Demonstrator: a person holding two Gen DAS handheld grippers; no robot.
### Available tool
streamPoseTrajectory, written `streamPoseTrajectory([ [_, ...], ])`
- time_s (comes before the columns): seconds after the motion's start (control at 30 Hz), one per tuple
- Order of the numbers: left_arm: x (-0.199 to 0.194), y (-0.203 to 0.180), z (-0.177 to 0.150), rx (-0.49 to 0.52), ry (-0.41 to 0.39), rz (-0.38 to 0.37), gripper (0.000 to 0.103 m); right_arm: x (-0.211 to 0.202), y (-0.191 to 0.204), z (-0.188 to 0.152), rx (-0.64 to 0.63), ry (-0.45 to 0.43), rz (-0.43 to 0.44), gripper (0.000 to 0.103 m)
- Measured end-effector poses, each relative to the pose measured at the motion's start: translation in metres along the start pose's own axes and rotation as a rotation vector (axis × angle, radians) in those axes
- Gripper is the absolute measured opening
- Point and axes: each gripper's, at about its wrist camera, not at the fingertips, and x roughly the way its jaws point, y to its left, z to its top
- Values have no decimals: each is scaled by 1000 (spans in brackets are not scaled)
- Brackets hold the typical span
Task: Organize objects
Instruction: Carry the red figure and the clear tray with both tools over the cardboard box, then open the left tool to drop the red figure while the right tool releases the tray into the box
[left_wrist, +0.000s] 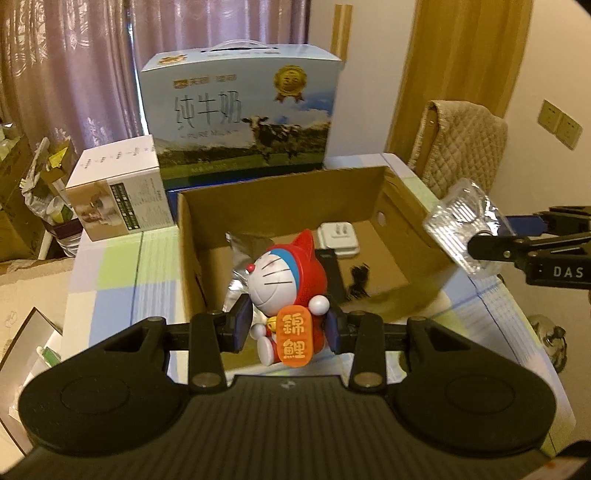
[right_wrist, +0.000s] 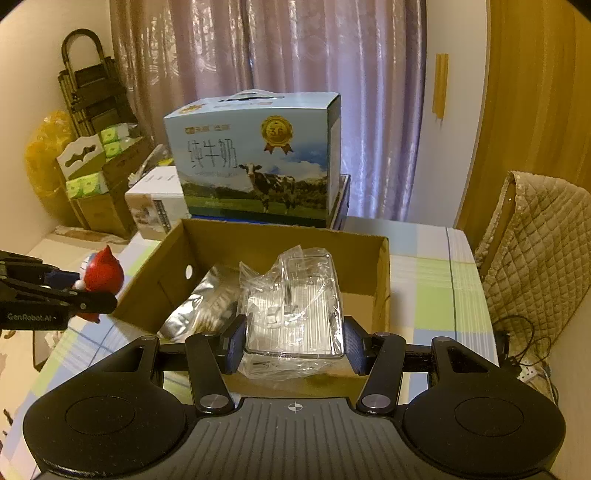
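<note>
Hovering over the cardboard box (left_wrist: 280, 192): left tool (left_wrist: 290, 326) gripping figurine (left_wrist: 286, 291), right tool (right_wrist: 295, 341) perhaps level, clasping clear packet (right_wrist: 295, 314).

We saw the cardboard box (left_wrist: 284, 192) on the table (left_wrist: 110, 266), the milk carton (left_wrist: 240, 110) behind it, a small box (left_wrist: 118, 188) at its left, and a charger (left_wrist: 339, 238) and foil pouch (right_wrist: 199, 306) inside.
</note>
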Motion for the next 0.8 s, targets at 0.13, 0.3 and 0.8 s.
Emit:
streamPoseTrajectory([
  [0.13,14,12,14,-11,6,11,34,19,-7,8,20,17,0,51],
  [0.3,33,17,26,-7,19,11,35,35,-10,10,21,29,-3,51],
  [0.8,74,27,28,-40,31,40,57,58,-24,-1,56,59,-9,51],
])
